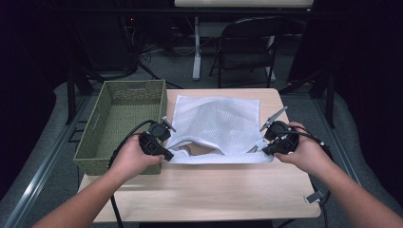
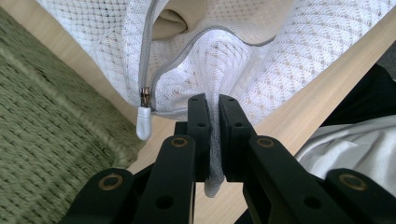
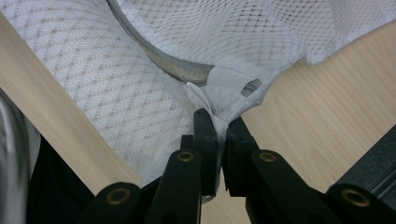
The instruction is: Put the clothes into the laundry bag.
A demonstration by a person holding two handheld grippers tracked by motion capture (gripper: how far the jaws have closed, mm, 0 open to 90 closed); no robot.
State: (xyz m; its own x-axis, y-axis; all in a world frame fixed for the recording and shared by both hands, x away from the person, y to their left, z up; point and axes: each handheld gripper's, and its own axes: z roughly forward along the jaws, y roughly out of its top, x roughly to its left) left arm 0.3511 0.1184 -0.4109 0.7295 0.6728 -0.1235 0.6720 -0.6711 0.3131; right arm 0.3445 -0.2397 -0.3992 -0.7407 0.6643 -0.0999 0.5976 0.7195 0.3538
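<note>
Bag: white mesh bag (image 1: 216,124) flat on surface (image 1: 214,190), right of basket (image 1: 124,121) | left tool (image 1: 167,154) clamps near-left corner | right tool (image 1: 264,150) clamps near-right corner | progress: gripped, zipper (image 2: 144,122) open, basket empty, moving not begun

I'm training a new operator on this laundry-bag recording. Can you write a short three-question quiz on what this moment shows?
1. True or false: both grippers are shut on the mesh bag.
2. Which side of the bag is the woven basket on? A) the person's left B) the person's right C) under it
3. In the left gripper view, what hangs beside the left gripper?

Key:
1. True; the right gripper pinches the other near corner.
2. A
3. The zipper pull, at the end of the open zipper.
</note>
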